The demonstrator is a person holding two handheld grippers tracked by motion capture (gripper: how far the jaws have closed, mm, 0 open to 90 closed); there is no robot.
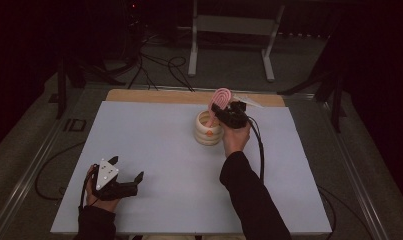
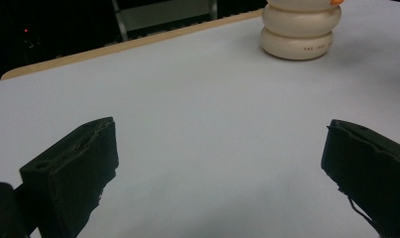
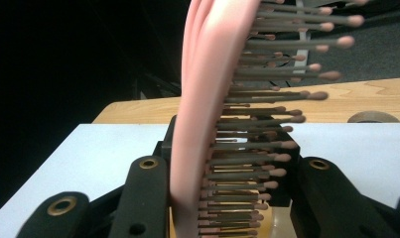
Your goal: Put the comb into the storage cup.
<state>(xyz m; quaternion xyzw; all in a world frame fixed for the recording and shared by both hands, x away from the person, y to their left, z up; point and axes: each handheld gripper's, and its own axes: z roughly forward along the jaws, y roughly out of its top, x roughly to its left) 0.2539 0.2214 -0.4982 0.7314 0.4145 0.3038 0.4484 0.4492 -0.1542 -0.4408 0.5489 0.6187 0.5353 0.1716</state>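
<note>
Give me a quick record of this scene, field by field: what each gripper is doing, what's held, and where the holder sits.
work in hand: pink hairbrush held upright over the cream ringed holder
right gripper: shut on the hairbrush, with the bristles between the jaws in the right gripper view
left gripper: open, nothing between the jaws, low over the near left of the white table top
brush handle: points down into the holder's opening; contact cannot be told
holder: upright, right of the table's middle toward the far edge
</note>
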